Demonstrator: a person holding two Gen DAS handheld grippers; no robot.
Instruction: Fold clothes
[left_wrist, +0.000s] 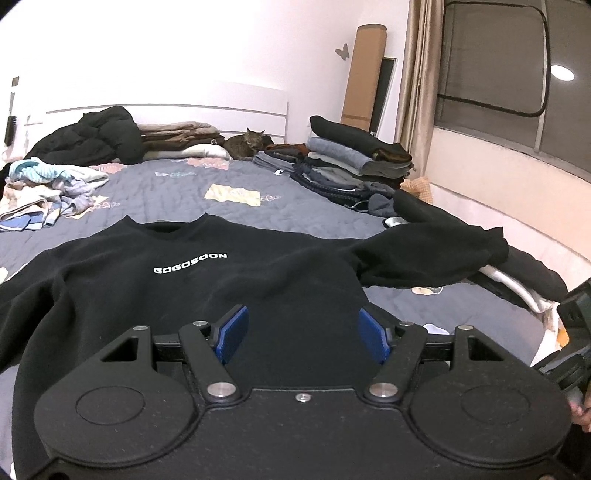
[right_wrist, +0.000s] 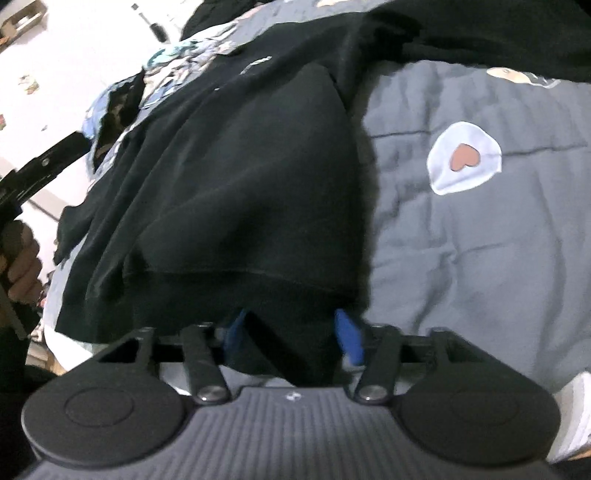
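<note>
A black sweatshirt (left_wrist: 207, 280) with white "GOGOSOON" lettering lies face up on the grey quilt (left_wrist: 177, 192), neck away from me, one sleeve (left_wrist: 432, 254) spread to the right. My left gripper (left_wrist: 301, 332) is open with blue pads (left_wrist: 232, 332) wide apart, hovering over the lower body of the sweatshirt. In the right wrist view the sweatshirt (right_wrist: 240, 177) lies on the quilt (right_wrist: 461, 229). My right gripper (right_wrist: 291, 339) is open at the bottom hem, with the hem's fabric lying between its blue pads (right_wrist: 349, 339).
A stack of folded clothes (left_wrist: 354, 162) sits at the back right of the bed. A loose pile of unfolded clothes (left_wrist: 48, 192) lies at the left. A black jacket (left_wrist: 92, 138) and a cat (left_wrist: 245, 146) are by the headboard. A window is on the right.
</note>
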